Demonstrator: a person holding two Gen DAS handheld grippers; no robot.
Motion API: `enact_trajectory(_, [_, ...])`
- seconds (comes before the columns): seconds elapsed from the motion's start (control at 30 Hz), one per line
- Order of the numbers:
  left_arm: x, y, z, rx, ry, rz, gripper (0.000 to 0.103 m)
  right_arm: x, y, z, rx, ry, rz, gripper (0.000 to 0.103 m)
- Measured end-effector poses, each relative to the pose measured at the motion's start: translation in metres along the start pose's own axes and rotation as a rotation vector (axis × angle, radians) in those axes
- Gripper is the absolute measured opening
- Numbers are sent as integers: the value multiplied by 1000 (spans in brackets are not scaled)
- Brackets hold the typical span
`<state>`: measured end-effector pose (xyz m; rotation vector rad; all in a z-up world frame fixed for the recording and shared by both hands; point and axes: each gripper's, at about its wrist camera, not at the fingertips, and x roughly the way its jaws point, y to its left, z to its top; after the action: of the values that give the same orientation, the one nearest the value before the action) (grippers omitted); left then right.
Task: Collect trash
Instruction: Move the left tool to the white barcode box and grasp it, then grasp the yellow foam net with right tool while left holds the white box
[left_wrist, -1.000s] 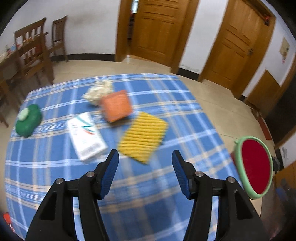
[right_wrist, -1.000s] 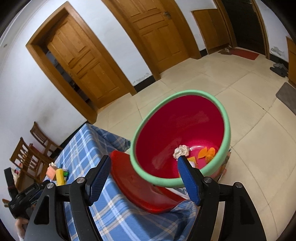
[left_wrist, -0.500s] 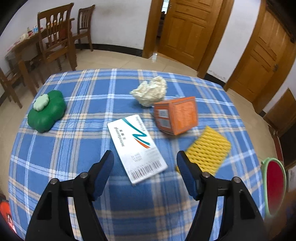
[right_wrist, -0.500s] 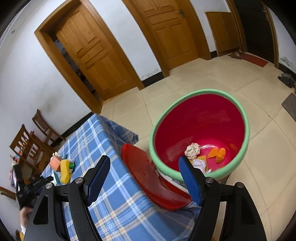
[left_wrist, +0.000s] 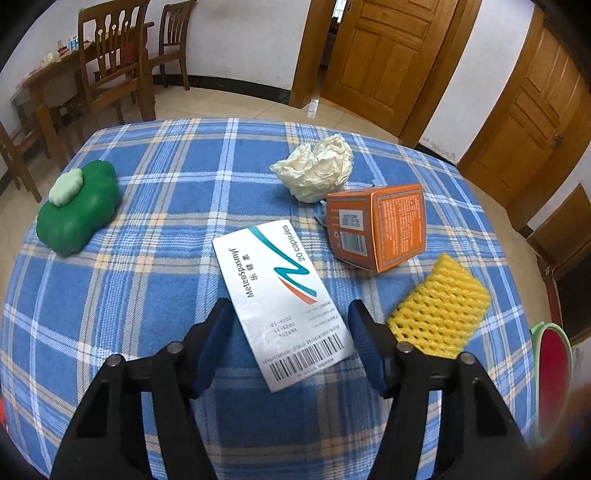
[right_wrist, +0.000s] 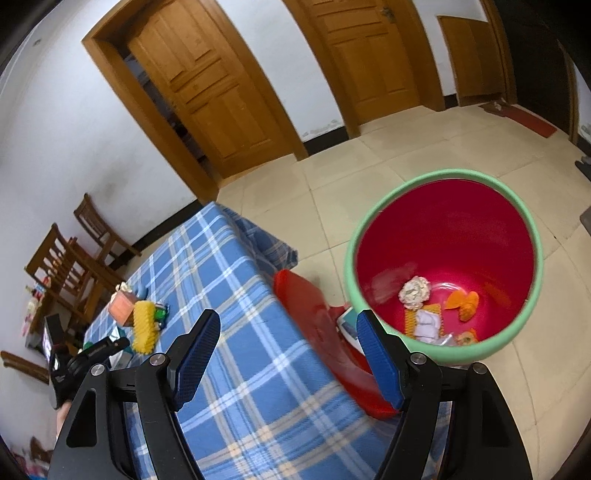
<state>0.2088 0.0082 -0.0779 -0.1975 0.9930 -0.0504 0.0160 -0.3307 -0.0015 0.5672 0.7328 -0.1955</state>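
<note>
In the left wrist view my left gripper (left_wrist: 290, 332) is open, its jaws on either side of the near end of a white medicine box (left_wrist: 280, 295) lying flat on the blue plaid tablecloth (left_wrist: 147, 295). Beyond it are an orange carton (left_wrist: 380, 227), a crumpled paper ball (left_wrist: 317, 168) and a yellow foam net (left_wrist: 439, 314). In the right wrist view my right gripper (right_wrist: 288, 350) is open and empty above the table's corner. The red bin with a green rim (right_wrist: 443, 266) stands on the floor and holds several scraps.
A green clover-shaped object (left_wrist: 75, 206) sits at the table's left. A red dustpan (right_wrist: 321, 328) leans between table and bin. Wooden chairs (left_wrist: 110, 66) stand behind the table. The bin also shows at the right edge in the left wrist view (left_wrist: 554, 369).
My left gripper has swung left from the yellow net and come down over the white medicine box. My right gripper has drawn back from the bin toward the table.
</note>
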Motion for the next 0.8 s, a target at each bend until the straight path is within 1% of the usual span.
enact_trajectory(0.27, [-17, 11, -4, -18, -15, -48, 64, 27, 37, 5, -68, 66, 44, 77])
enact_trajectory(0.33, [-25, 15, -5, -26, -31, -56, 61, 35, 48, 5, -86, 81, 55, 77])
enact_trajectory(0.4, [-31, 19, -8, -30, -45, -61, 59, 46, 63, 7, -111, 105, 73, 77])
enact_trajectory(0.57, [-38, 29, -15, -47, -50, -86, 58, 71, 97, 3, -180, 159, 115, 77])
enact_trajectory(0.8, [-41, 40, -25, -49, -58, -71, 58, 115, 146, -8, -289, 244, 154, 77])
